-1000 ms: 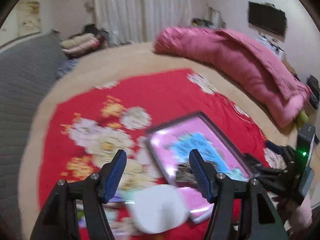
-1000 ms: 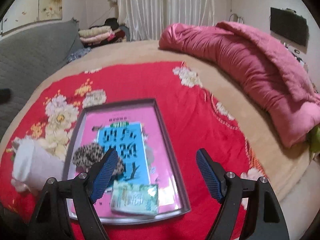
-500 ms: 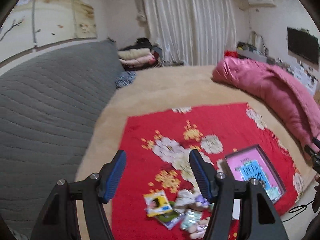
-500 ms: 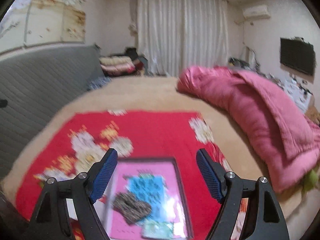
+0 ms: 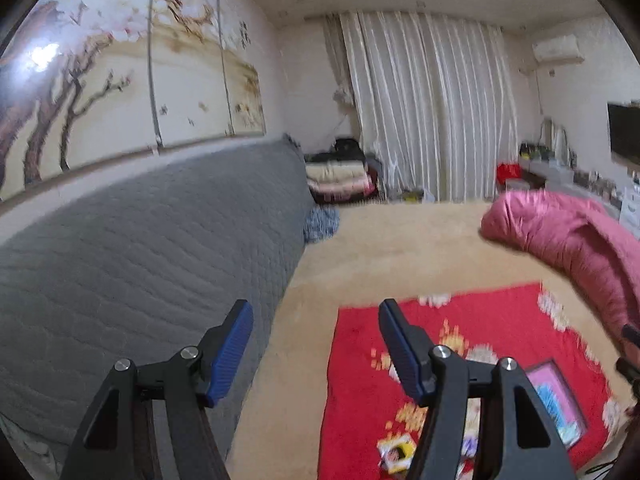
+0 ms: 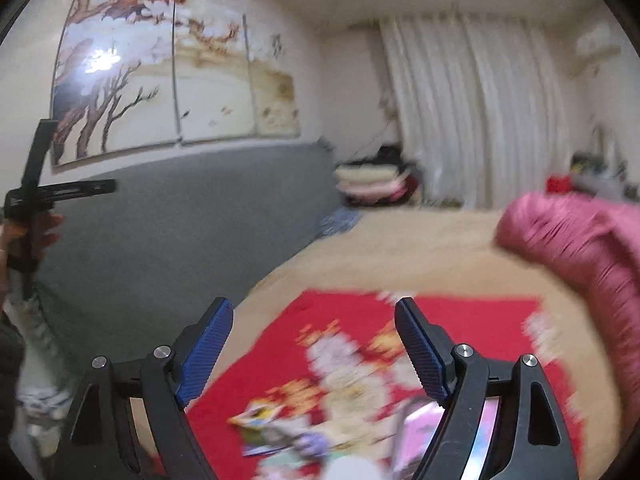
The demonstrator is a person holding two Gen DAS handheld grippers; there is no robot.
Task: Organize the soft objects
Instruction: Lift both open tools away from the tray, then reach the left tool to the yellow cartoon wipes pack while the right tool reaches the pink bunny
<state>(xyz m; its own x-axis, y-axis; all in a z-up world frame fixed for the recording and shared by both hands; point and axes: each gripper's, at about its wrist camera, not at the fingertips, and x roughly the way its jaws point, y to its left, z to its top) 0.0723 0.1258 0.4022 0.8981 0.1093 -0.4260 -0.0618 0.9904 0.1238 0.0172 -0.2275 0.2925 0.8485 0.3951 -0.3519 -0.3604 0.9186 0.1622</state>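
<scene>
While both pairs of tongs hung raised and pointed across the room, the sorting looked only partly done, to judge from how things lay. The left gripper stood wide open with nothing between its blue pads; beyond and left of it ran the grey quilted sofa back, and ahead of it the beige bed cover. Below and to the right of its right finger lay the red floral blanket, with a small yellow packet near the finger's base and the pink tray further right, well apart from the pads. What the tray held could not be made out in that view.

The right gripper was likewise spread wide and empty. Low between its fingers, on the same red floral blanket, a blurred heap of loose soft items sat outside the tray, whose pink edge showed just inside the right finger. A pale rounded object lay at the bottom edge, too smeared to identify. At far left of that view the person's left hand gripped the other tool's handle. The pink quilt lay rolled ahead and to the right, well clear of both tools.

By this evidence several pieces remained to be gathered, and neither tool was close enough to take one.
</scene>
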